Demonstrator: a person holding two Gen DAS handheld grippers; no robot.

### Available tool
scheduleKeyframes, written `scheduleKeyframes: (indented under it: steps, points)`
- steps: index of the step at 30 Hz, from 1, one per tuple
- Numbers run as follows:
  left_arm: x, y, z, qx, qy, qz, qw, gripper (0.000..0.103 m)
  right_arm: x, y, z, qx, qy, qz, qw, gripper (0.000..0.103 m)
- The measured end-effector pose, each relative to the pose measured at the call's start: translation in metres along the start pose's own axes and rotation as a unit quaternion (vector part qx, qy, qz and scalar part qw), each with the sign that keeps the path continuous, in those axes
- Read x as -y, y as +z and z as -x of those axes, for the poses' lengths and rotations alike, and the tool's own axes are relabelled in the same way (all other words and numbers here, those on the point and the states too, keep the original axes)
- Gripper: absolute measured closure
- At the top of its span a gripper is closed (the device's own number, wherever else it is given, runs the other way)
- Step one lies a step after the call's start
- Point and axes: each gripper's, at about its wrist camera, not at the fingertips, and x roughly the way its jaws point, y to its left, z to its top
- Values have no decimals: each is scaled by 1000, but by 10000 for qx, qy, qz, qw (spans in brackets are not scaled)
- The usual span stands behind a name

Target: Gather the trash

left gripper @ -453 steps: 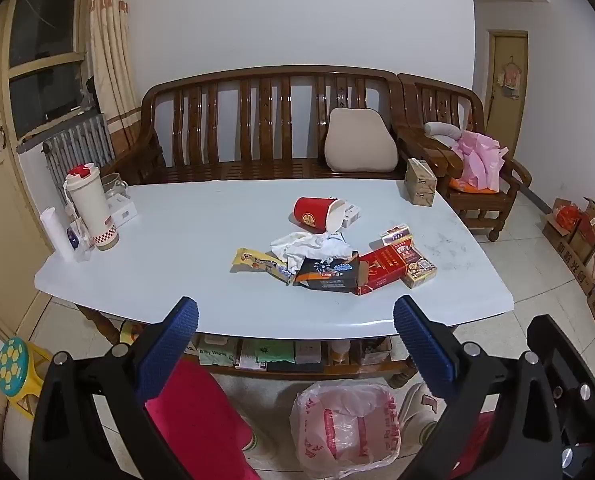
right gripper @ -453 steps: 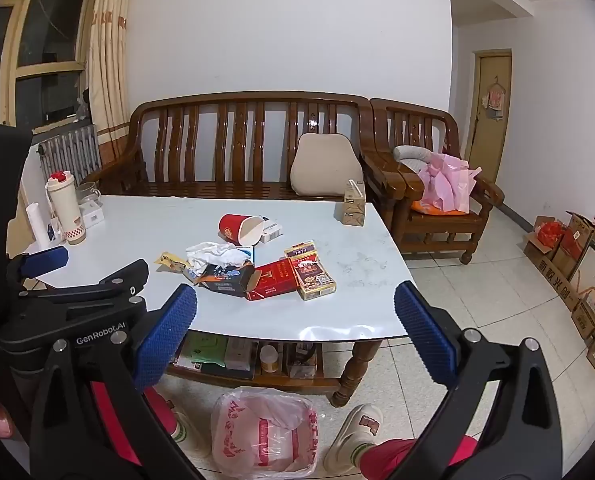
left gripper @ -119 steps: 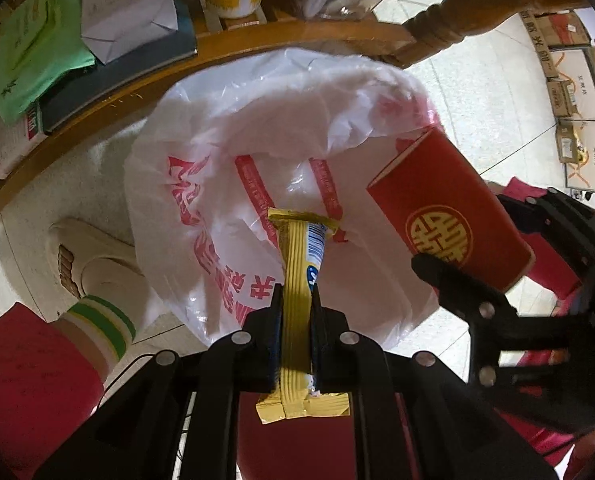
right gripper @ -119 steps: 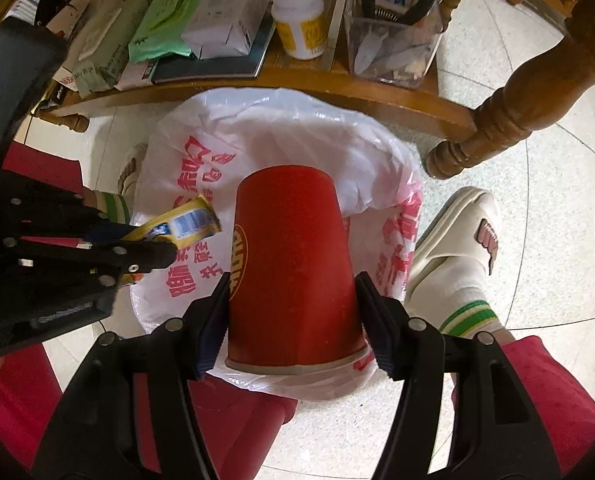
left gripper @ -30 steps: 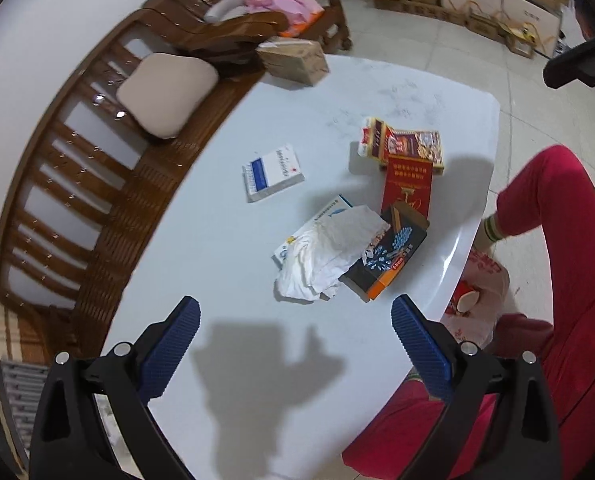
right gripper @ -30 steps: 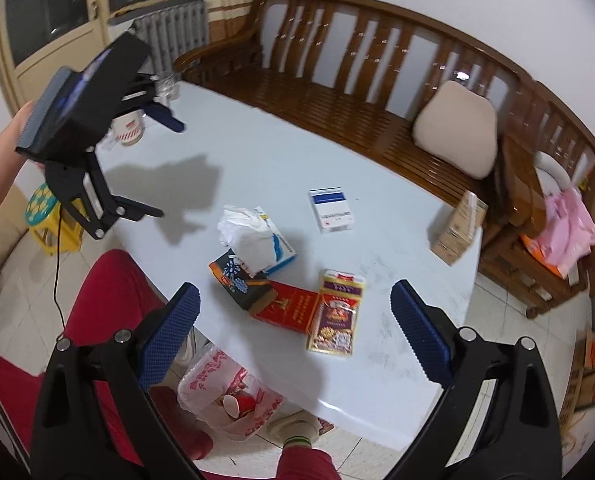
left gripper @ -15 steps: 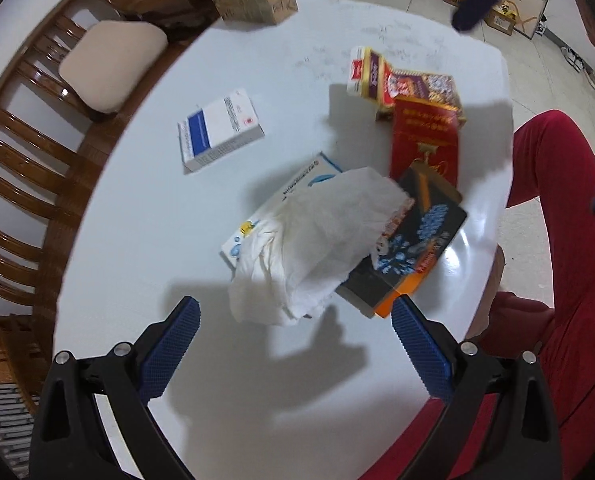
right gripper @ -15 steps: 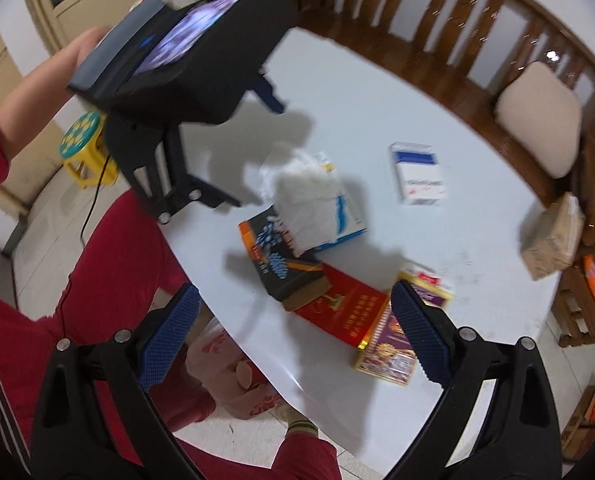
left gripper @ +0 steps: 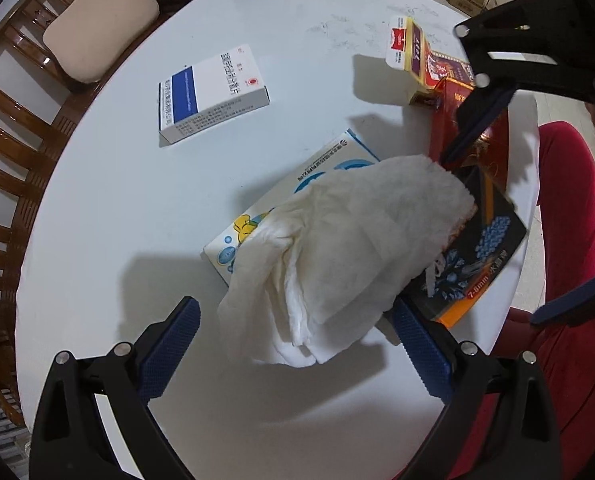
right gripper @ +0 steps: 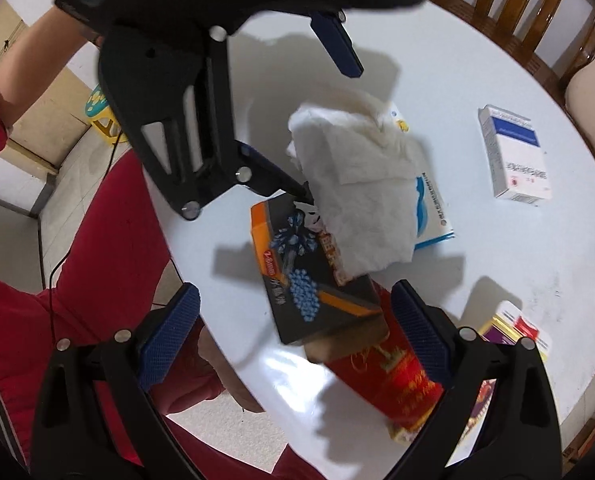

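A crumpled white tissue (left gripper: 349,248) lies over a light blue box (left gripper: 321,168) and a black-and-orange box (left gripper: 481,256) on the white table (left gripper: 137,208). My left gripper (left gripper: 293,348) is open, its fingers on either side of the tissue's near end, just above the table. In the right wrist view my right gripper (right gripper: 293,340) is open over the black-and-orange box (right gripper: 309,276), which rests on a red box (right gripper: 393,372). The tissue (right gripper: 361,196) lies beyond it, with the left gripper's fingers (right gripper: 273,176) beside it.
A white-and-blue medicine box (left gripper: 209,92) lies further back on the table. A yellow-and-red carton (left gripper: 417,60) lies at the right. A wooden bench with a beige cushion (left gripper: 101,32) stands behind the table. The person's red-trousered legs (right gripper: 97,264) are at the table edge.
Both grippers have come down closer to the pile. The left one now straddles the tissue and the right one hangs over the black-and-orange box.
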Motion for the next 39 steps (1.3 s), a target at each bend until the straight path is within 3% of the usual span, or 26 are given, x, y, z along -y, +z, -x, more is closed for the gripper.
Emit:
scheduleKeyframes:
  steps: [3, 8, 19, 25, 39]
  points:
    - [-5, -1, 0, 77, -271, 121, 9995, 10, 4, 0, -4, 43, 65, -87, 9999, 9]
    - [-13, -2, -3, 163, -479, 337, 9982, 31, 7, 1, -8, 81, 55, -182, 9998, 13]
    - [-31, -5, -4, 302, -413, 884, 9948, 58, -1, -1, -10, 150, -128, -410, 9990, 36]
    - [-34, -7, -2, 297, -444, 1498, 9873, 74, -3, -4, -5, 197, -142, -539, 9983, 39]
    - [-29, -19, 1, 143, -474, 2211, 9740, 86, -1, -5, -4, 393, -302, -689, 9964, 46]
